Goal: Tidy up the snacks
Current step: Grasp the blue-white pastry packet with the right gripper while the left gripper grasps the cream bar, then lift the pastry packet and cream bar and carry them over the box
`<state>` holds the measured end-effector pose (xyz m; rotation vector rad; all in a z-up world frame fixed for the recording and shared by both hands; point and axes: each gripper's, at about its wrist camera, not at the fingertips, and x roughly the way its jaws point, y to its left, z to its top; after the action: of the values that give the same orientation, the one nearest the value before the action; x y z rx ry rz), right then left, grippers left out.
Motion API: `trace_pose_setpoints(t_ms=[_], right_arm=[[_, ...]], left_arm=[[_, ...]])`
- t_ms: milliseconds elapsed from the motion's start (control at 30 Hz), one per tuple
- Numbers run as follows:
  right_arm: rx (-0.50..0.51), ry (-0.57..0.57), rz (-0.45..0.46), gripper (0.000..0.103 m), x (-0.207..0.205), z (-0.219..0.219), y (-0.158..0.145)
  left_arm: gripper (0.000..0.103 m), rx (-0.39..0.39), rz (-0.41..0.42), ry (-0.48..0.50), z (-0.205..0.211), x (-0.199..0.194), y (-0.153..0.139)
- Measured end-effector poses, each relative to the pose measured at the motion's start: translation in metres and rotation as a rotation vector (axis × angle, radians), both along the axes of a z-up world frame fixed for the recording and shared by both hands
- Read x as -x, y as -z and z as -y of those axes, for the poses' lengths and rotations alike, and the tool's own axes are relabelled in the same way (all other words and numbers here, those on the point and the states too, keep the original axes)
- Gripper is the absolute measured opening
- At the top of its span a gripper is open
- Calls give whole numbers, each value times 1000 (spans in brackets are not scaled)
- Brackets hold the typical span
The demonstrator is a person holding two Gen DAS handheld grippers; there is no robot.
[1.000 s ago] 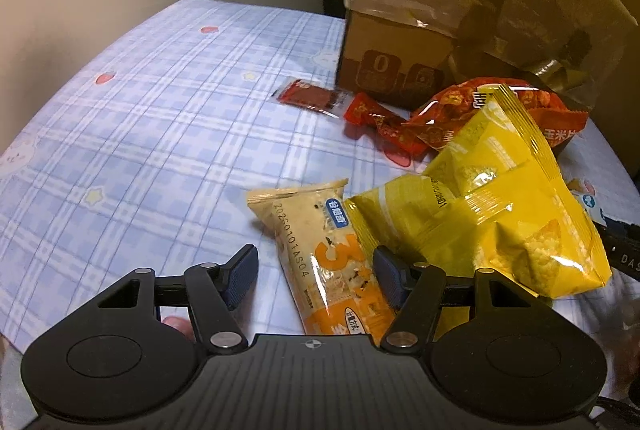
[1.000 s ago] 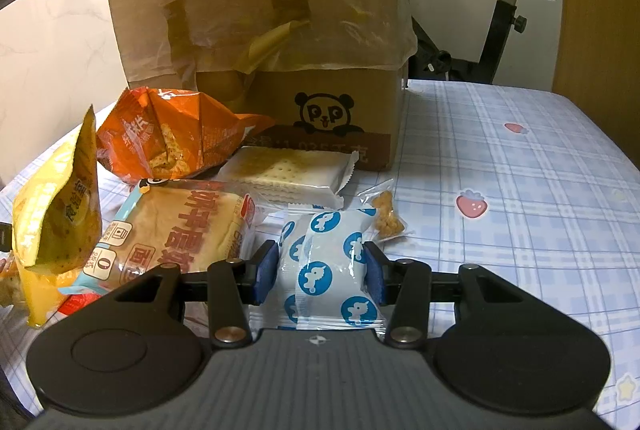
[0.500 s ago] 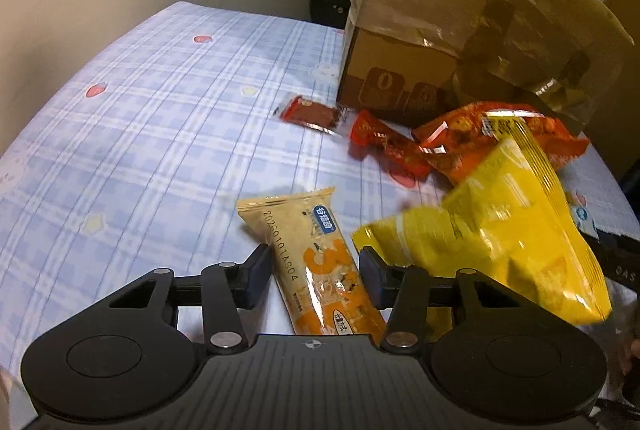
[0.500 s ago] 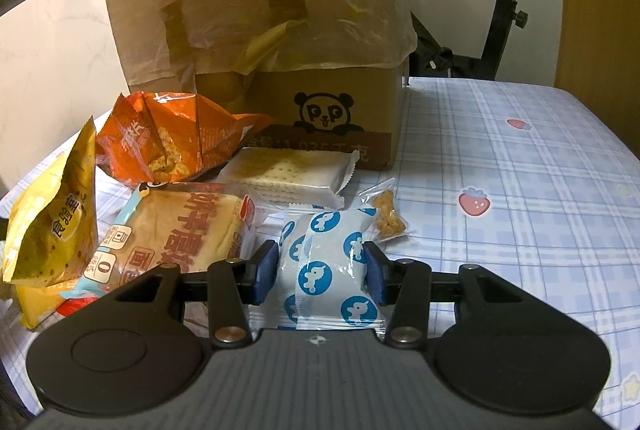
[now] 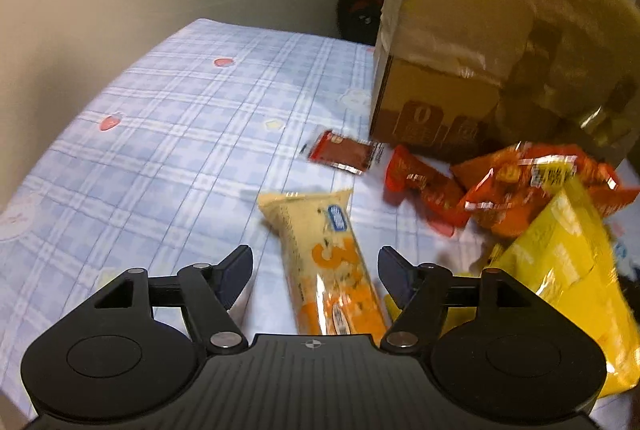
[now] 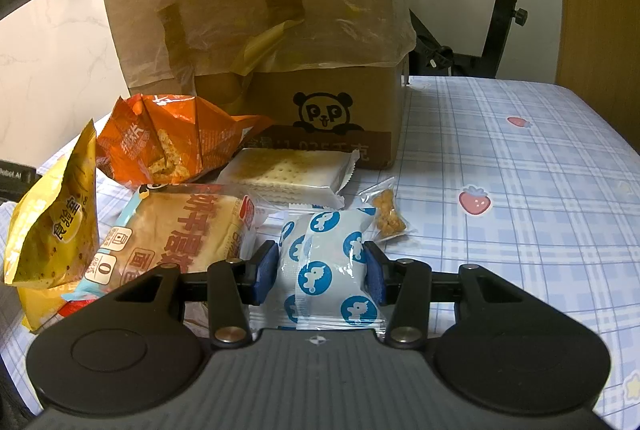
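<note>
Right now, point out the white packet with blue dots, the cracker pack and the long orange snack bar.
white packet with blue dots [image 6: 322,270], right wrist view, middle of its front.
cracker pack [image 6: 286,172], right wrist view, top face.
long orange snack bar [image 5: 326,262], left wrist view, mid-wrapper.

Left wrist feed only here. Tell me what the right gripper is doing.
Observer: The right gripper is shut on a white packet with blue animal dots, pads pressed against both its sides.
Operator: Report what lies just past that packet.
Observer: A small clear pouch of golden nuggets lies on the checked cloth beyond the packet's far right corner.
Operator: Name what is left of the packet.
Observer: A wrapped bread loaf with red lettering, and behind it a pack of square crackers in front of the cardboard box, which shows a panda logo on this side.
</note>
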<state>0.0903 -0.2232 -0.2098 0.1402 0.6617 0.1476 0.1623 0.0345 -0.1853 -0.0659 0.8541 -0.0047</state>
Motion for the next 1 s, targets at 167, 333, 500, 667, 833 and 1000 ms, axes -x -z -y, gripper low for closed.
trace_pose_setpoints(t_ms=[167,333,500,667,833,1000], right_arm=[[-5,0,-1,48,0,0,0],[-9,1,-1,48,-1,1,0],[-13,1,-1,48,-1,1,0],[-15,1,-2,48,-1,1,0],[-18,2,-2,48,-1,1,0],[-18,2,-2,48,-1,1,0]], left_arm=[[67,-41,-12,-73,6,-4,9],[64,-90,8,-72,12,-4,10],[43,-94,42,-26,17,5,9],[41,-85,57,-17,14,17,10],[41,-46,99,-7,6,32,1],[41,-22,131,2,5,37,-7]])
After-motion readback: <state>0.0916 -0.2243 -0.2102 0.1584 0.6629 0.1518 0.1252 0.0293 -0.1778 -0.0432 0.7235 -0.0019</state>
